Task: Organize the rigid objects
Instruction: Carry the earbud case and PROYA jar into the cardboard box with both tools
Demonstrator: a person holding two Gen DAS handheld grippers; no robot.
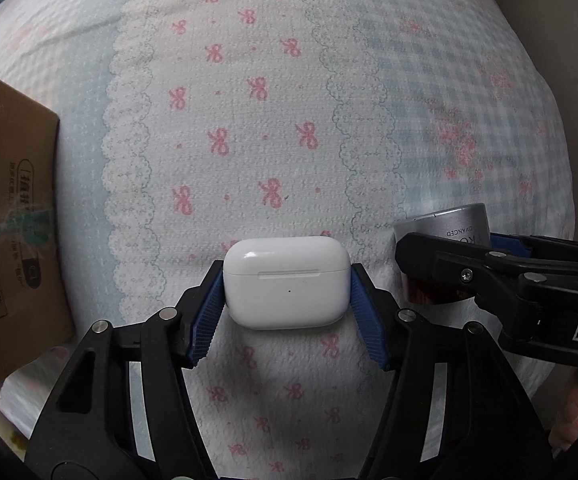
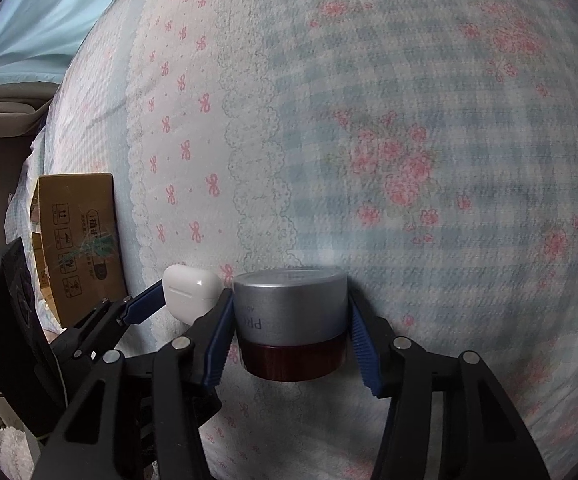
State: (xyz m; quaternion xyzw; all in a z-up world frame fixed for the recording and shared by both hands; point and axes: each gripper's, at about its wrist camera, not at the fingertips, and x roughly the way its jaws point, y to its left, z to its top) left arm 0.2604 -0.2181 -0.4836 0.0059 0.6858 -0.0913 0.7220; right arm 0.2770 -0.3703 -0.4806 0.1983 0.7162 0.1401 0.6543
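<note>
My left gripper point(image 1: 287, 280) is shut on a white earbud case point(image 1: 287, 282), its blue pads pressed on both short sides, above the bedsheet. My right gripper point(image 2: 291, 320) is shut on a cosmetic jar point(image 2: 291, 318) with a silver lid and dark red base, held upside down. The two grippers are side by side: the jar point(image 1: 445, 240) and the right gripper show at the right of the left wrist view, and the earbud case point(image 2: 193, 290) shows left of the jar in the right wrist view.
A brown cardboard box point(image 1: 9, 220) stands on the bed to the left, also in the right wrist view point(image 2: 79, 236). The bedsheet point(image 1: 269, 100) has pink bows, lace print and blue check. Light blue fabric point(image 2: 49, 12) lies far left.
</note>
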